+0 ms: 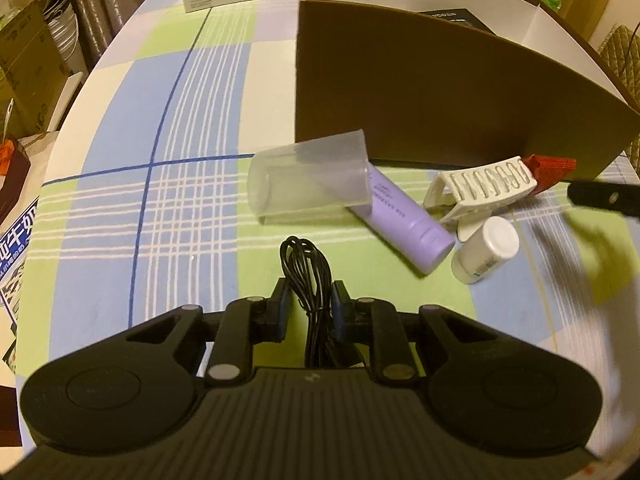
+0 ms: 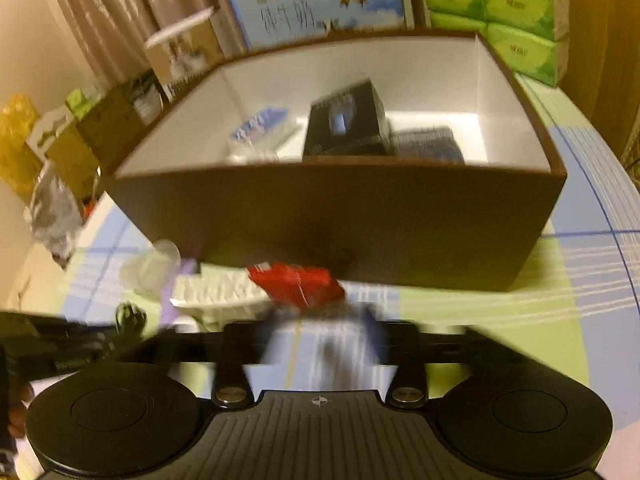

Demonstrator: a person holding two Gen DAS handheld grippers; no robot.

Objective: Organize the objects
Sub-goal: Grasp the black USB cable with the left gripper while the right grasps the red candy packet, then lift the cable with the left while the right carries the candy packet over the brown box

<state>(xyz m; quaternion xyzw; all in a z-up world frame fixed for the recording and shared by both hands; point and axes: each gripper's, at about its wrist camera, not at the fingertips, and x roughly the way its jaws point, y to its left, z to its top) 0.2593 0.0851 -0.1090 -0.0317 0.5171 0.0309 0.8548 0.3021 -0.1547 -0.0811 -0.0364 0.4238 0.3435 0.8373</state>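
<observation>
Inside the box (image 2: 516,92) sit a few items; left gripper (image 1: 310,300) pinches a cable (image 1: 306,264) (right gripper (image 2: 324,332) gapes empty), tube (image 1: 404,224), clip (image 1: 480,188), bottle (image 1: 486,250) remain.

Behind the surface (image 1: 120,128) with its checked cloth you see beige curtains (image 2: 120,8). Green tissue packs (image 2: 516,12) stand stacked beside a blue-and-white milk carton (image 2: 320,4).

Cup (image 1: 308,178) over tube (image 1: 404,224), clip (image 1: 480,186) right, bottle (image 1: 486,250) nearer, box (image 1: 440,92) behind all
</observation>
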